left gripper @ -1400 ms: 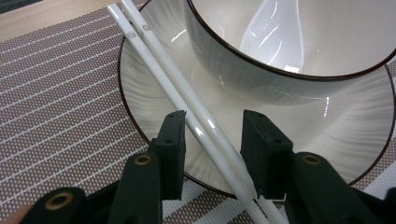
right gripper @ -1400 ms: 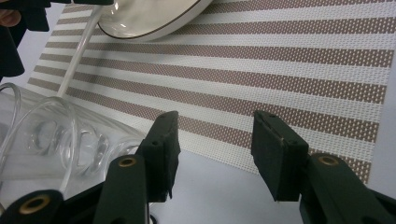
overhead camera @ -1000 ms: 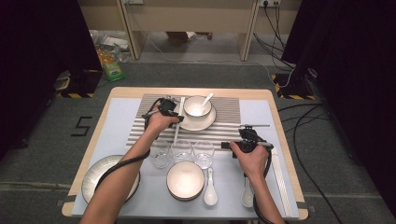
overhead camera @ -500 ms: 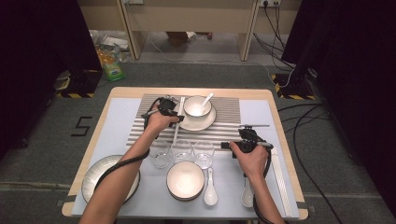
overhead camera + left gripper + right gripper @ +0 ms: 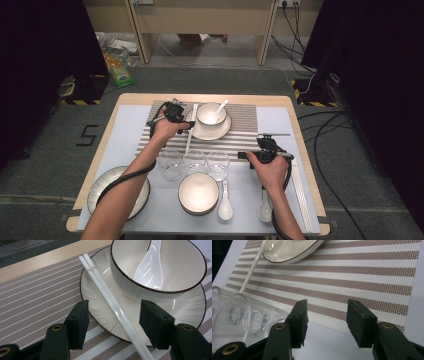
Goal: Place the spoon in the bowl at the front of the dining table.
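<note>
table [image 5: 125,130] with striped mat [image 5: 245,120]; plate [image 5: 95,297] and bowl [image 5: 180,277] just ahead of the left gripper [image 5: 113,322]. its jaws have just been opening, now wide, pads off the chopsticks [image 5: 107,293], which lie between them, far ends resting on the plate rim. right gripper [image 5: 325,320] gapes empty over mat edge, glasses [image 5: 242,317] beside its left jaw. risk: pulling back skewed, a jaw clips the chopsticks and rolls them off the rim, or nudges the plate.

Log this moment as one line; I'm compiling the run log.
left tongs: just opening, chopsticks between jaws, unpressed, leaning on plate | right tongs: open, empty, beside glasses
</note>
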